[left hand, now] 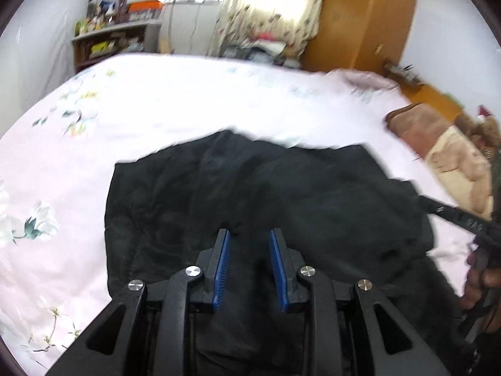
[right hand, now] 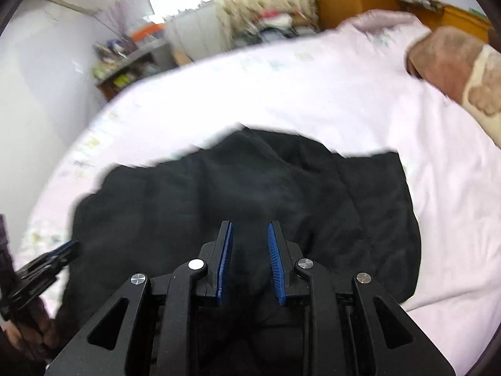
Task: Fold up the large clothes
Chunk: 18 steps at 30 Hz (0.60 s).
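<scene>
Bed, pink floral sheet (left hand: 156, 109): black garment (left hand: 250, 194) rumpled at centre. Shelf unit (left hand: 116, 42) at 11 o'clock, apparently holding packets, blurred. Left gripper (left hand: 249, 235) and right gripper (right hand: 249, 227): jaws parted, empty, over garment.

Bed (left hand: 188, 100) under my fingers, pale pink floral sheet. Black garment (left hand: 281, 194) lies rumpled on it. Brown-cream blanket (left hand: 438, 144) at its far right edge.

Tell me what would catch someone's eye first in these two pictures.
A big black garment lies rumpled across the middle of a pale pink floral bedspread, dark against the light fabric. The left gripper and right gripper both hang open above its near edge, blue pads showing, gripping nothing.
</scene>
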Motion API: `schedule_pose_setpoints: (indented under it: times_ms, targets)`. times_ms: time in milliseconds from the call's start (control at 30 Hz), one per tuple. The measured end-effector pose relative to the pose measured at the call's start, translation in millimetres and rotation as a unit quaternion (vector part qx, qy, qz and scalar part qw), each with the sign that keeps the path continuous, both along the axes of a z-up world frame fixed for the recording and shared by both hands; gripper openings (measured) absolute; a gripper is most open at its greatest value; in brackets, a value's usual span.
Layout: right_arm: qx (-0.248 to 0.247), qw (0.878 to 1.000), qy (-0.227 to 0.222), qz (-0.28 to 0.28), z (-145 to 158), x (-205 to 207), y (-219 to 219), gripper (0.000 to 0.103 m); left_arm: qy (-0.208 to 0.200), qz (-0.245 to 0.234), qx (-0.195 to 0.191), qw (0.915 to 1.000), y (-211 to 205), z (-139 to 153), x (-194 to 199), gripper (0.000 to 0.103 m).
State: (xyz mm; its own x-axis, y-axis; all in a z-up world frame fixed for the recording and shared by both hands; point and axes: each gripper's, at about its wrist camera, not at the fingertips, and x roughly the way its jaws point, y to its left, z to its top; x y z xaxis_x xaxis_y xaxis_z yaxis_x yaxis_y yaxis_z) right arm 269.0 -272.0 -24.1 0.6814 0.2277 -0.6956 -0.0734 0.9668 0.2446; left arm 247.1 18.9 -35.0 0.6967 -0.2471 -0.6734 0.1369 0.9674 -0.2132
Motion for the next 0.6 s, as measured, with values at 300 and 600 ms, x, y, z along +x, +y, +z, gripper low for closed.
schedule_pose_setpoints:
  times_ms: [300, 600]
  targets:
    - [-0.035, 0.995, 0.053, 0.072, -64.5, -9.6, 41.1, 0.024, 0.055, -0.033, 0.028, 0.9976, -29.4, -63.8, -11.5, 0.029]
    - [-0.045, 0.993, 0.076, 0.075, -68.9, -10.3, 40.0, 0.022, 0.078, -0.034, 0.022, 0.9961, -26.5, -40.0, -12.2, 0.028]
